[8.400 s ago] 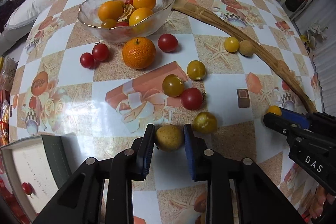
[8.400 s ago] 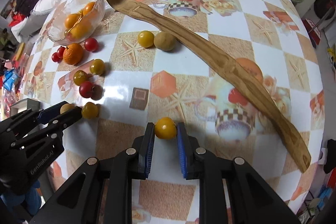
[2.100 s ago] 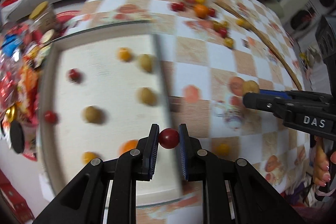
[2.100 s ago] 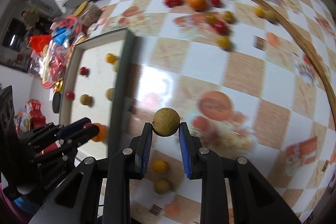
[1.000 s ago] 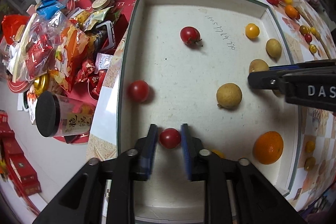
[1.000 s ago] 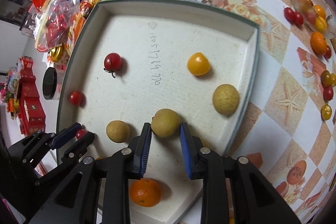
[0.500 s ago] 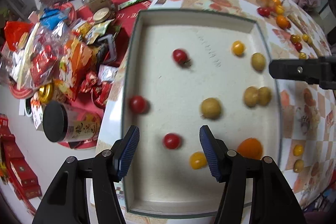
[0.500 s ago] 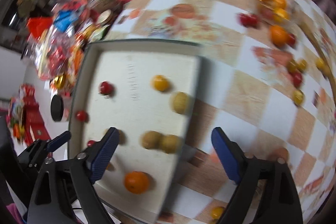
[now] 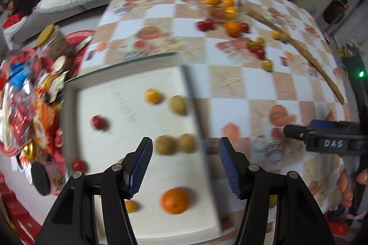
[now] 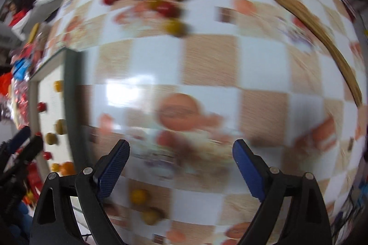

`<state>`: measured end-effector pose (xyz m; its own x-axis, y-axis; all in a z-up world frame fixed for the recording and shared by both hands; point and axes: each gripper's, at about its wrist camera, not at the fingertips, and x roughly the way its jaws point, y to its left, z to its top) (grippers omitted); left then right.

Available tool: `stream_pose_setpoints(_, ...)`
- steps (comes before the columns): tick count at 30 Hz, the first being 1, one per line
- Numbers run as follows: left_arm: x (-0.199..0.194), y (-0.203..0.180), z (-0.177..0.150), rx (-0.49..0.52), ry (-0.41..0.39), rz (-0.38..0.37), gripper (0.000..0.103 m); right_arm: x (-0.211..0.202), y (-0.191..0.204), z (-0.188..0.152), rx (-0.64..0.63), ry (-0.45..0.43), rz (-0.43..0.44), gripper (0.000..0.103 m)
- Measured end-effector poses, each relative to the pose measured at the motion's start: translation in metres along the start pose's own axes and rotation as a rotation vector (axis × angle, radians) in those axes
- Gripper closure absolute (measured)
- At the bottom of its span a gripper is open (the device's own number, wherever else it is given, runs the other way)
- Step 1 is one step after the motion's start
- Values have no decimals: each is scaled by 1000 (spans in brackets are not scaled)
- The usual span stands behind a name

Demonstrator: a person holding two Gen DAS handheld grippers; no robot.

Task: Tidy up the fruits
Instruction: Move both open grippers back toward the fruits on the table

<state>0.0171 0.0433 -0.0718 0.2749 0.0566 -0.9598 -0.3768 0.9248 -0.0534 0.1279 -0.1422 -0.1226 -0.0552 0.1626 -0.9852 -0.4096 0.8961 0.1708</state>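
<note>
My left gripper (image 9: 185, 146) is open and empty above the right edge of the white tray (image 9: 69, 107). In the tray lie an orange (image 9: 174, 200), brown round fruits (image 9: 164, 145), a yellow tomato (image 9: 152, 95) and red tomatoes (image 9: 99, 122). My right gripper (image 10: 180, 148) stands wide open over the checked tablecloth (image 10: 207, 61) with nothing between its fingers; it also shows at the right in the left wrist view. A yellow tomato (image 10: 139, 195) and a brownish fruit (image 10: 150, 216) lie on the cloth below it. More loose fruits (image 9: 232, 27) sit beside the glass bowl (image 9: 220, 3) at the far side.
A long curved wooden stick (image 9: 306, 54) crosses the table's right side. Snack packets (image 9: 23, 95) and a dark-lidded jar (image 9: 41, 178) crowd the space left of the tray. A person's hand (image 9: 345, 187) is at the right edge. A sofa with clothes is behind.
Both grippers let go of their fruits in the tray, a red tomato and a brown fruit, and opened. Both then swung away from the tray towards the tablecloth, the right one farther.
</note>
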Motion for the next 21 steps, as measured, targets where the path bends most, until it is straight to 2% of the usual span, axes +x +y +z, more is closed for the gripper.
stream_pose_setpoints(5,10,-37,19,25,18,-40,42,1,-47,-5,94,26,-21,10)
stream_pose_setpoints(10,22,-65,33,46,44,-41,42,0,-78,-4,143,44,11,10)
stream_pose_setpoints(17,34,-89,43,54,75,-20,42,-7,-112,2,171,34,84,9)
stream_pose_setpoints(21,40,-97,47,46,89,-10,42,-9,-125,6,173,48,179,9)
